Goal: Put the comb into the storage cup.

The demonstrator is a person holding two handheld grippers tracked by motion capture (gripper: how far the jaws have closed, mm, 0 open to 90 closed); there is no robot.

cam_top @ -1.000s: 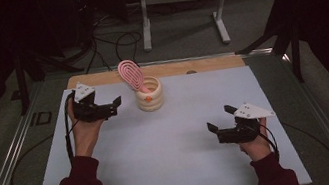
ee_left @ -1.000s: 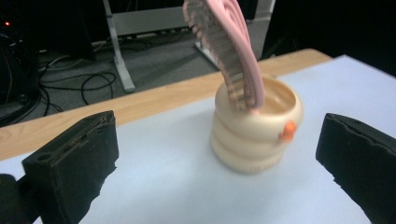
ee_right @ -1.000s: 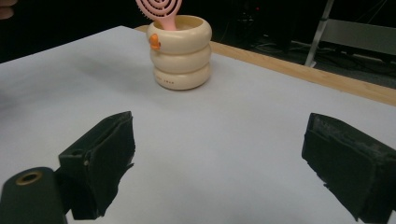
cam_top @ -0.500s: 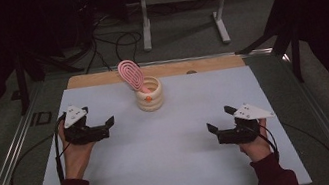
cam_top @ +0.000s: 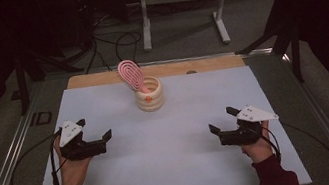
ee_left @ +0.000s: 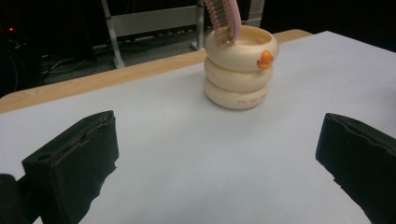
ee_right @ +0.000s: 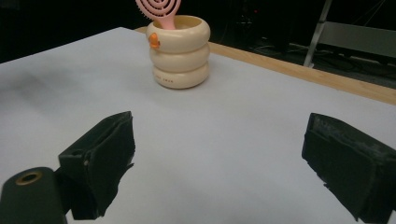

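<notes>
A cream cup (cam_top: 149,95) with a pink brush (cam_top: 130,75) standing in it sits at 12 o'clock on the bench (cam_top: 176,171). The left tool (cam_top: 92,130) at 8 o'clock and the right tool (cam_top: 222,120) at 4 o'clock are both spread, empty, well apart from the cup.

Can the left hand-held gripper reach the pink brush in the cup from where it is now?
Probably yes. The left hand-held gripper is open, and bare white table lies between it and the pink brush, standing in the cup.
</notes>
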